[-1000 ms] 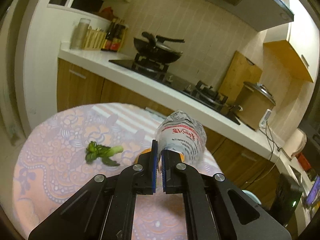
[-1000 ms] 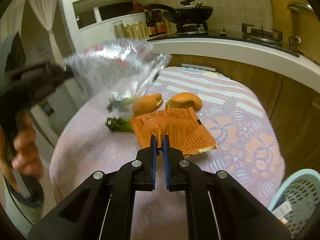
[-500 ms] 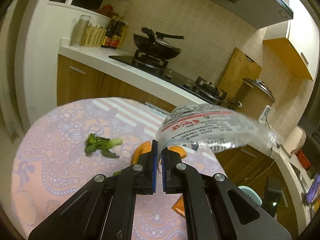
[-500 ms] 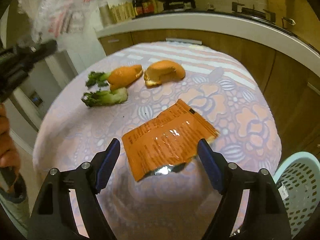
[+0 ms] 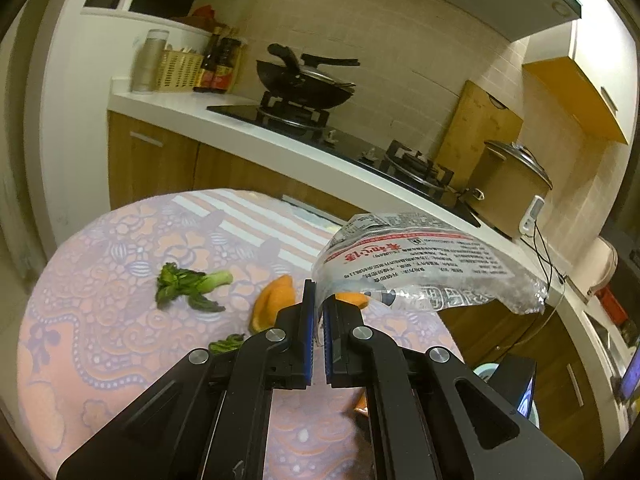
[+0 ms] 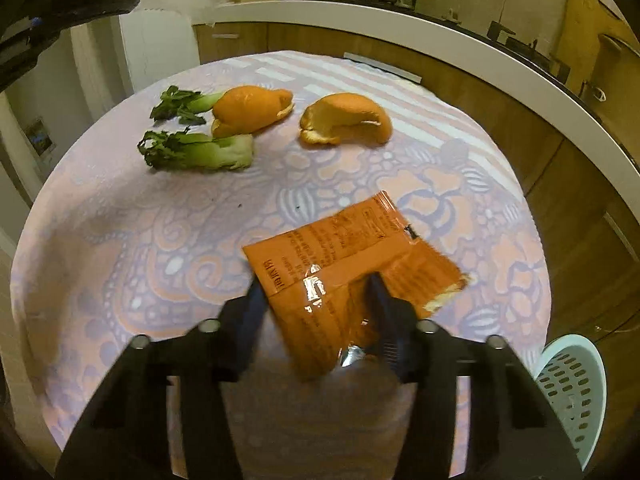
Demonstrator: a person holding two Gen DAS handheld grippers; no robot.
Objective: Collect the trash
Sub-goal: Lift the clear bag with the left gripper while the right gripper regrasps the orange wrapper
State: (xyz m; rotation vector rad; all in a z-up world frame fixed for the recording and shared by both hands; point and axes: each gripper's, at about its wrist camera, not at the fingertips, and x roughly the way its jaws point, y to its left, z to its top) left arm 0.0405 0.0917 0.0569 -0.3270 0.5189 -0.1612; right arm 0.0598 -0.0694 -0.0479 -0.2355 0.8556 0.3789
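Currently: right hand-held gripper [image 6: 316,300] open, straddling orange packet [image 6: 352,264] flat on counter [image 6: 120,240], long axis diagonal across jaws. Left hand-held gripper [image 5: 316,312] clamped on clear plastic bag [image 5: 424,268], aloft. Basket [image 6: 572,392] lower right, nearer right.

Chinese print on clear bag [image 5: 420,272] & orange packet [image 6: 352,256], illegible.
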